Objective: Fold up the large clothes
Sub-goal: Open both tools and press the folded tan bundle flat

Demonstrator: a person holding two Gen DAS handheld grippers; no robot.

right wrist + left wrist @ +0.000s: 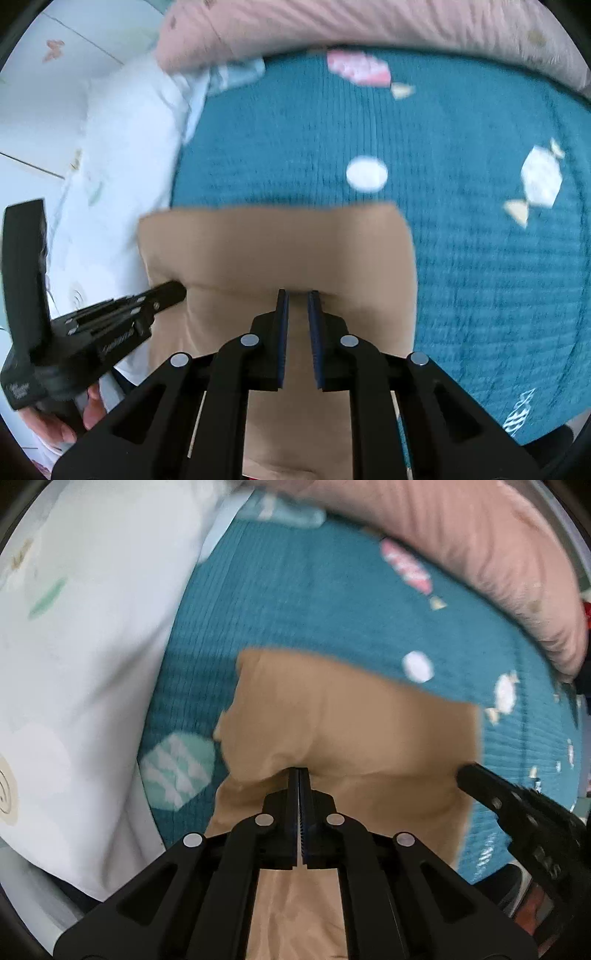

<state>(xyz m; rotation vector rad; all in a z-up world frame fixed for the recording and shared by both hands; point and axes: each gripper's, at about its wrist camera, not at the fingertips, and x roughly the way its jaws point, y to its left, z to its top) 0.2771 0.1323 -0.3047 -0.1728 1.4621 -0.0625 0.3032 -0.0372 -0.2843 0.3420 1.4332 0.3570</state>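
Observation:
A tan garment (351, 720) hangs folded between both grippers above a teal bedspread (295, 602). My left gripper (298, 770) is shut on a pinch of the cloth near its left side, and fabric bunches at the tips. The right gripper's black finger (465, 771) reaches the cloth's right edge. In the right wrist view the tan garment (277, 243) creases at my right gripper (298, 293), whose blue pads stand a little apart with cloth gripped between them. The left gripper (177, 291) bites the left edge, held by a hand (55, 428).
A white patterned pillow (74, 664) lies to the left of the teal bedspread (461, 240), and a pink ribbed quilt (461, 535) runs along the far side. The same white pillow (122, 166) and pink quilt (332, 22) border the bedspread in the right wrist view.

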